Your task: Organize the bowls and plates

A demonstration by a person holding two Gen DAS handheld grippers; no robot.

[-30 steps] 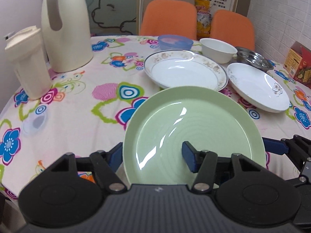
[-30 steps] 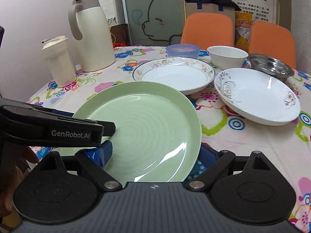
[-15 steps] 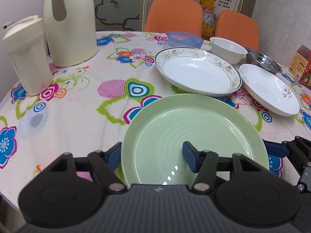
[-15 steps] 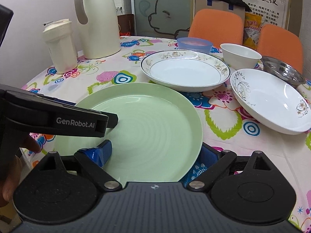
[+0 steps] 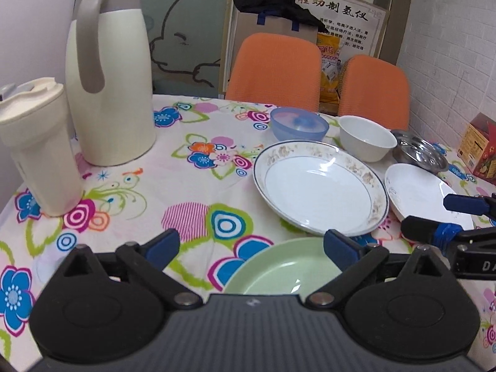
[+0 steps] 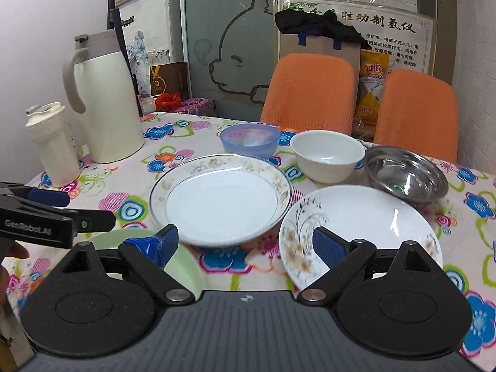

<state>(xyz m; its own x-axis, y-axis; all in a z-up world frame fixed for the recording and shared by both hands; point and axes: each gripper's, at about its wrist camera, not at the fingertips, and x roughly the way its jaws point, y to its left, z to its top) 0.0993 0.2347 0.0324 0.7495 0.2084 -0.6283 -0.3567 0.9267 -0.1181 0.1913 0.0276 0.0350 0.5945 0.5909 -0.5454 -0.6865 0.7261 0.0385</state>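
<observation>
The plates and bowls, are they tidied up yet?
Not yet. The green plate lies on the table by itself, near both open grippers, left and right, which hold nothing. The two white plates and the blue, white and steel bowls are all still spread out, nothing stacked.
</observation>
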